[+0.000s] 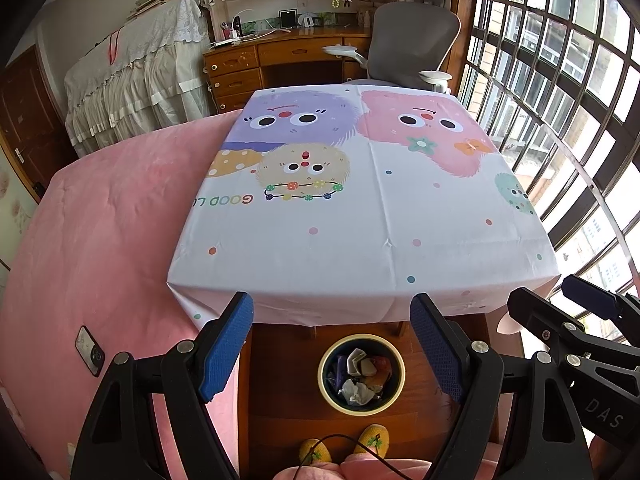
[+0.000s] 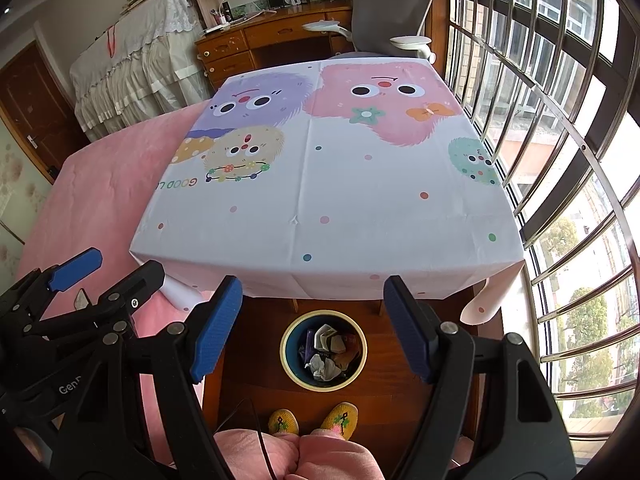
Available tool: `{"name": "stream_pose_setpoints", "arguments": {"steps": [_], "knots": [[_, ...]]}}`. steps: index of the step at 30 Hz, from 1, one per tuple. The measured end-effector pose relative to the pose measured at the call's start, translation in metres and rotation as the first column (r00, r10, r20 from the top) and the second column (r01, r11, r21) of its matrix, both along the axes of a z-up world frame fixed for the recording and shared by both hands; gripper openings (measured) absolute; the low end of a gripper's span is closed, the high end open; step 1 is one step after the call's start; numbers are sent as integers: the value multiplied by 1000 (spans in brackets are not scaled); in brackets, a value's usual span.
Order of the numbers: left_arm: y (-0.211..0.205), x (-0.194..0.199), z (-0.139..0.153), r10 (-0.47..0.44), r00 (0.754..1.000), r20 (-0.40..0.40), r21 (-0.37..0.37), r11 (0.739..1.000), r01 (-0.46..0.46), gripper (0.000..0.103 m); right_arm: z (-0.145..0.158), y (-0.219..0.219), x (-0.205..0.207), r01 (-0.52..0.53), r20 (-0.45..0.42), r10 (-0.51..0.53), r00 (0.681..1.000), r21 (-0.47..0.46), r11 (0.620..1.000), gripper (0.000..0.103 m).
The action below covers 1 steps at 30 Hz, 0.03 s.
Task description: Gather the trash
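2 views show the same layout. From the left wrist, the left gripper (image 1: 332, 344) hangs with its blue pads spread wide and nothing between them, above the bin (image 1: 361, 373) on the wooden floor just in front of the table. Crumpled wrappers and paper (image 1: 360, 376) already lie inside the bin, while the cartoon tablecloth (image 1: 360, 216) carries no litter that I can see.

From the right wrist, the right gripper (image 2: 312, 328) is likewise wide and empty, with the bin (image 2: 323, 350) framed between its fingers and the person's yellow slippers (image 2: 316, 420) just below. The collecting looks finished or nearly so. To do it well, I would scan the pink bed cover (image 2: 96, 200) and floor for strays first, and keep both claws clear of the bin rim.
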State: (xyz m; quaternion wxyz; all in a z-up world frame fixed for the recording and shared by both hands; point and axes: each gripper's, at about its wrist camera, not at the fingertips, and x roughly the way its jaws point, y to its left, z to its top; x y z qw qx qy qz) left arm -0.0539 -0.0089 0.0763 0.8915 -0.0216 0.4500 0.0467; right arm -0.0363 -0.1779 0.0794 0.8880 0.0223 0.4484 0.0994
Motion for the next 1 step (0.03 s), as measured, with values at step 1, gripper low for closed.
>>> {"name": "stream_pose_setpoints", "arguments": {"steps": [1], "knots": [[0,-1,-1,0,1000,-1,-1,1000,0,83,-1,0,-2,0,-1,0,1000,0,1000,71]]}}
